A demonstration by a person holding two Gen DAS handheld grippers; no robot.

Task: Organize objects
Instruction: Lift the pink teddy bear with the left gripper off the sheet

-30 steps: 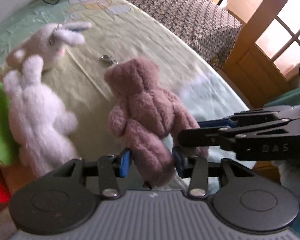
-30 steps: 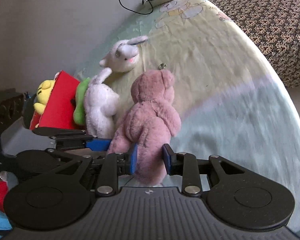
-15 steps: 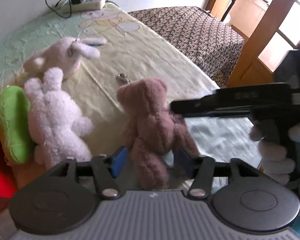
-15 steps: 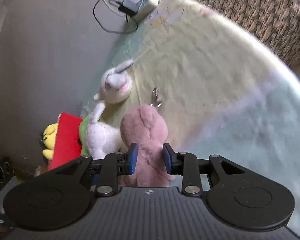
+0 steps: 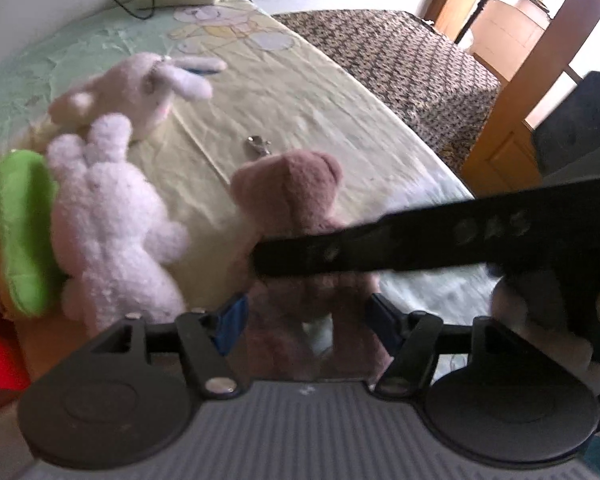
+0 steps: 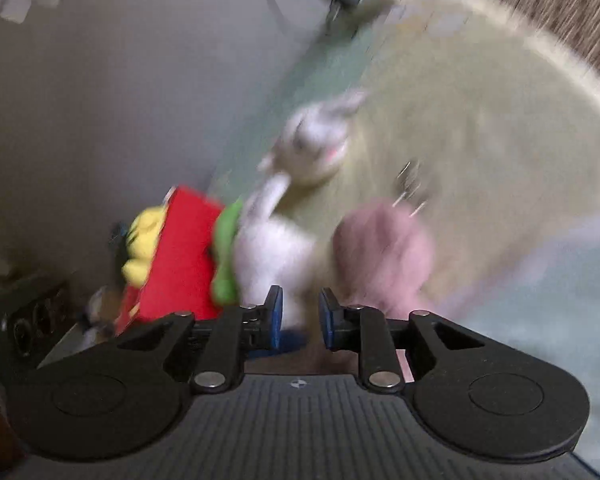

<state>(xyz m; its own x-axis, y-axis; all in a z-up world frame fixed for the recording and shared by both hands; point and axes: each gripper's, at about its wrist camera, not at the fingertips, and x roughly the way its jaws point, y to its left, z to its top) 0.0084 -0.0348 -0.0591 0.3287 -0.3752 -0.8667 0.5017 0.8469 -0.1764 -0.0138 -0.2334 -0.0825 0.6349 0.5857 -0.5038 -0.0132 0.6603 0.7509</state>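
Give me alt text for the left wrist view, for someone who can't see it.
A pink bear sits between the left gripper's open jaws, the right gripper crossing in front. Beside it on the yellow sheet are two white rabbits.

Left tool (image 5: 306, 322) black with blue pads, silver screws, ribbed grey body

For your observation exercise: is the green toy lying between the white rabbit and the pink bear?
No, the green toy lies left of the white rabbit, away from the pink bear.
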